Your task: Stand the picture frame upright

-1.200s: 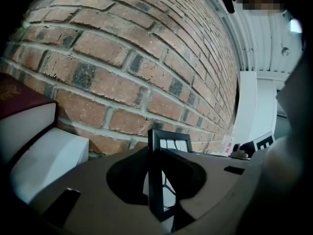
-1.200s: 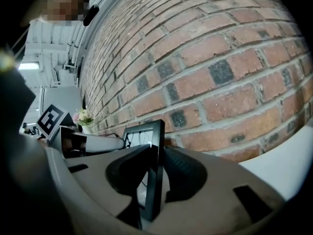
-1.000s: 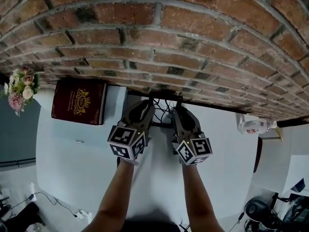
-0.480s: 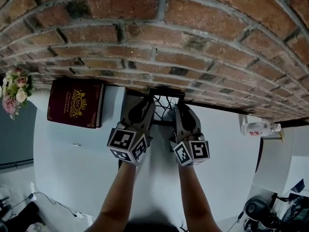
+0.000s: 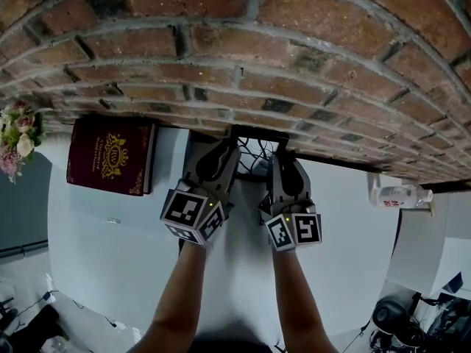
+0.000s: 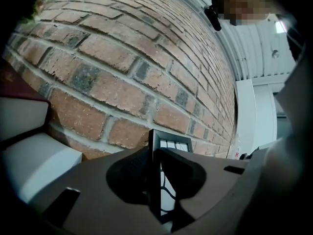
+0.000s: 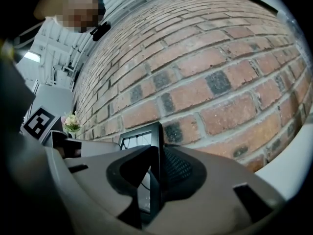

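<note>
The black picture frame (image 5: 255,147), with a line drawing behind its glass, stands close to upright on the white table, right in front of the brick wall. My left gripper (image 5: 230,150) is shut on the frame's left edge (image 6: 155,170), which runs vertically between its pads. On the opposite side, my right gripper (image 5: 275,159) is shut on the right edge (image 7: 156,175). Both grippers point level at the wall. The frame's foot is hidden behind the gripper bodies.
The brick wall (image 5: 294,65) rises just behind the frame. A dark red book (image 5: 110,157) lies to the left, with a bunch of flowers (image 5: 18,134) further left. A small plastic bottle (image 5: 401,195) lies at the right on the table (image 5: 96,248).
Both grippers have tipped a little with the frame between them, and the view has shifted slightly toward the wall. The holds look the same.
</note>
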Available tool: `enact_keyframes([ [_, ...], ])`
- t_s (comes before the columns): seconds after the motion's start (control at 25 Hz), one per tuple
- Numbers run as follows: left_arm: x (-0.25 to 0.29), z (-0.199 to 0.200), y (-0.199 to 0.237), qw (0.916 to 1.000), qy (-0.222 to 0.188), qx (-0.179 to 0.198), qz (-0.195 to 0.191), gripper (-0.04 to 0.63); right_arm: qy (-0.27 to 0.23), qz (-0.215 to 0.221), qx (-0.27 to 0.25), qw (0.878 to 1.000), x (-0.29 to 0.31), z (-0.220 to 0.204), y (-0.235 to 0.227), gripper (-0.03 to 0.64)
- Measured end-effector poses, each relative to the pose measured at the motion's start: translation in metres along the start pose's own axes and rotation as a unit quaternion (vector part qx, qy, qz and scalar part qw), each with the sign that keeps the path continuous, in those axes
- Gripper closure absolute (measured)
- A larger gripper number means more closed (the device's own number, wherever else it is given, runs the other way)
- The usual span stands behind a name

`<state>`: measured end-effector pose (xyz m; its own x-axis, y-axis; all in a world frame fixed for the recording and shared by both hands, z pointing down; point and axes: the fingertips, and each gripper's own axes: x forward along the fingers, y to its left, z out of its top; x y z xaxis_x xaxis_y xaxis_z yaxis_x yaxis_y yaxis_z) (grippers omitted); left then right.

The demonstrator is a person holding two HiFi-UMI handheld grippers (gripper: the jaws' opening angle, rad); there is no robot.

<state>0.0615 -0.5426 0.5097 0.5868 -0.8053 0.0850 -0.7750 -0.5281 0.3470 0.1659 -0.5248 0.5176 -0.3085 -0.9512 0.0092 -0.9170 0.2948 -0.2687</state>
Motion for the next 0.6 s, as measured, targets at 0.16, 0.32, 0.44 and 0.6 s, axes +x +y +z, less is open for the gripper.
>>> enact_keyframes([
  [0.16, 0.0025, 0.0003, 0.0011, 1.0, 0.002, 0.0, -0.001, 0.515, -0.005, -0.001, -0.002, 1.0, 0.002, 0.0017, -0.0005, 0.532],
  [0.32, 0.0021, 0.0019, 0.0004, 1.0, -0.001, 0.003, -0.003, 0.515, -0.01, 0.0, -0.001, 1.0, 0.0019, 0.0032, 0.0, 0.532],
  [0.44, 0.002, 0.0088, -0.0018, 0.9997, -0.006, 0.023, -0.004, 0.517, -0.014, 0.002, -0.002, 1.0, 0.0019, 0.0045, 0.0011, 0.532],
  [0.6, 0.0028, 0.008, -0.0016, 0.9993, -0.005, 0.036, -0.001, 0.517, -0.005, -0.003, -0.004, 1.0, 0.0026, 0.0015, 0.0003, 0.531],
])
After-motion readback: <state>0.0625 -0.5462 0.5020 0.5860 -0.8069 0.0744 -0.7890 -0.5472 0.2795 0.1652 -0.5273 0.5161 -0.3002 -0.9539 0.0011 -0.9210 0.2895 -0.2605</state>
